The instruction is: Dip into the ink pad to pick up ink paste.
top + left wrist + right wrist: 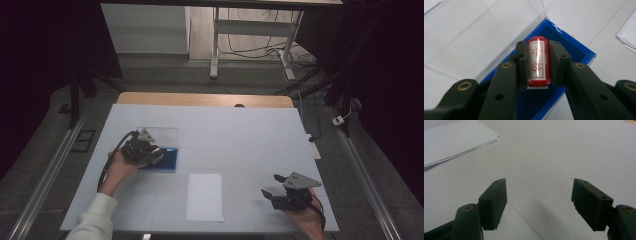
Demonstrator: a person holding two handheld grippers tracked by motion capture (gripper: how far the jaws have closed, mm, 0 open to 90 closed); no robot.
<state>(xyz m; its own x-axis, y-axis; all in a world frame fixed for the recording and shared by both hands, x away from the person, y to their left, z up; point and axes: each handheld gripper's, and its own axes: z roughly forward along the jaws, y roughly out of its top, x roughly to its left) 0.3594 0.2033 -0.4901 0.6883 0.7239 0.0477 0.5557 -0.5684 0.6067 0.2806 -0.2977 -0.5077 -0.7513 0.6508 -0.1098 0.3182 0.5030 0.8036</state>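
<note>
Left gripper [537, 62] clamped on small red cylindrical stamp with white label and red characters [538, 62], jaws pressed against both its sides, label facing camera. Stamp held just over shallow blue ink-pad tray with dark blue pad inside [579, 53], white base of stamp low above the pad; contact with pad cannot be told. Clear plastic hinged lid [486, 30] open, lying flat on table behind the tray, joined along the tray's far edge. In high view, left gripper [150, 152] at left-middle of white tabletop [240, 135], over blue tray [170, 159], clear lid [165, 135] just beyond it, grey three-cornered plate on top, cable trailing toward left hand [119, 167] in white sleeve. Thin stack of white paper sheets [205, 196] near front edge at table centre, well apart from tray, lying flat, edges slightly uneven. Right gripper [274, 185] at front right, held by right hand [305, 215], jaws spread wide, nothing between them. In right gripper view, right gripper [539, 202] wide apart above bare white surface, casting a faint shadow, corner of paper stack [456, 142] at upper left, not touching the jaws. Wooden table edge [205, 99] visible past the white top.
</note>
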